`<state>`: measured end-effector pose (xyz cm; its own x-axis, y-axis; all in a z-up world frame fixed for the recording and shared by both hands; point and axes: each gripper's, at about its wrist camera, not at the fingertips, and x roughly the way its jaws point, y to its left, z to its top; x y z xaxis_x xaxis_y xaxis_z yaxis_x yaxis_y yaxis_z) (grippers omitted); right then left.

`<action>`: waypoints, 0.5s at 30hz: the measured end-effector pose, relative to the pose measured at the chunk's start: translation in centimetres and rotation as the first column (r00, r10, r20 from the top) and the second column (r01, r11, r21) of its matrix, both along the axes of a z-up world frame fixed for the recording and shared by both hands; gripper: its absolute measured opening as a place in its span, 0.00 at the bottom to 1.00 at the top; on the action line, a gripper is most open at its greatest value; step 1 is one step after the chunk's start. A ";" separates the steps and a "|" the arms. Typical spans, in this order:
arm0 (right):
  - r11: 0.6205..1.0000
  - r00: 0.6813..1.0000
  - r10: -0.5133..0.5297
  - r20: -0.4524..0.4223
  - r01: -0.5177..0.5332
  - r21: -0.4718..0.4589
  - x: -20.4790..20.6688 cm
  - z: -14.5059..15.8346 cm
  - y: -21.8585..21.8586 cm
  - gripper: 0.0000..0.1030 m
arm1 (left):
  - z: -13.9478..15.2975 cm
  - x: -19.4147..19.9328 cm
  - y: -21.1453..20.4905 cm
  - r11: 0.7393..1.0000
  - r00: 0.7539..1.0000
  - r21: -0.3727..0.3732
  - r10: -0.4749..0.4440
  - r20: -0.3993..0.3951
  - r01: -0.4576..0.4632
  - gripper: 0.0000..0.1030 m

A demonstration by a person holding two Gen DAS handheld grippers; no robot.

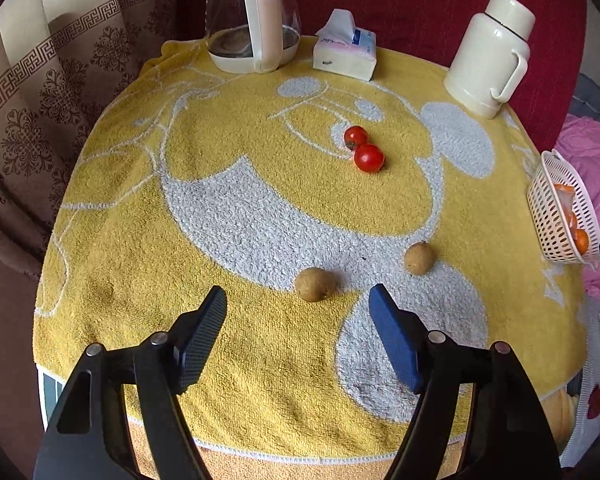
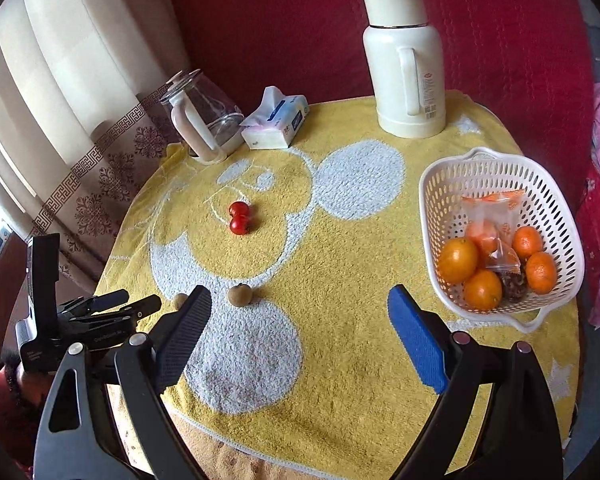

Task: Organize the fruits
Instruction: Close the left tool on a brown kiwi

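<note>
Round table under a yellow towel point(image 1: 228, 128) with a grey cartoon figure, red sofa point(image 1: 420, 0) behind, patterned curtain point(image 1: 60, 80) to the left. Along the far edge, left to right: glass kettle point(image 1: 248, 20), tissue pack point(image 1: 345, 50), cream flask point(image 1: 488, 56). Near the towel's middle, two tomatoes point(image 1: 363, 149) touching each other. Nearer, two brown fruits well apart from the tomatoes: one point(image 1: 314, 284) just beyond the left gripper point(image 1: 298, 300), roughly in line with the gap between its fingers, the other point(image 1: 419, 258) to its right and a little farther. Left gripper open, nothing between the pads, no contact with the fruit, held above the towel and angled down. At the right edge of the table, a white basket point(image 2: 480, 164) holding four oranges point(image 2: 458, 260), a packet point(image 2: 494, 220) of orange contents and a dark wrinkled fruit point(image 2: 514, 284). Right gripper point(image 2: 300, 294) likewise spread wide and empty, over the near part of the towel, basket just to its right. From the right wrist view, the left gripper point(image 2: 112, 304) seen at the table's left side, one brown fruit point(image 2: 179, 301) partly hidden behind the right gripper's left finger point(image 2: 186, 332), the other point(image 2: 240, 294) in plain sight between the fingers but farther off.
</note>
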<state>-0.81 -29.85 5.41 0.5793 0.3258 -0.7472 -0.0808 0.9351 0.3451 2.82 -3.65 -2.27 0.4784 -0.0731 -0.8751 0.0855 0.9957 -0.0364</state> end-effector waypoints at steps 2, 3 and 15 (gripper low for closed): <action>1.000 1.000 -0.001 -0.012 0.001 -0.006 0.1 -0.2 0.4 0.88 | -0.7 0.4 0.0 1.000 1.000 -0.005 -0.015 -0.012 0.015 0.66; 1.000 1.000 -0.002 -0.016 0.002 -0.009 0.2 -0.3 0.6 0.88 | -1.0 0.7 -0.1 1.000 1.000 -0.008 -0.023 -0.018 0.023 0.64; 0.999 0.997 -0.028 -0.068 0.026 -0.037 1.3 -1.8 2.7 0.88 | -4.1 3.1 0.0 0.993 0.991 -0.075 -0.102 -0.080 0.096 0.35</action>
<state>0.52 -27.18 3.57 0.5344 0.2827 -0.7965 -0.0326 0.9486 0.3148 5.94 -3.62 -6.41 0.3908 -0.1794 -0.9028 0.1777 0.9771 -0.1173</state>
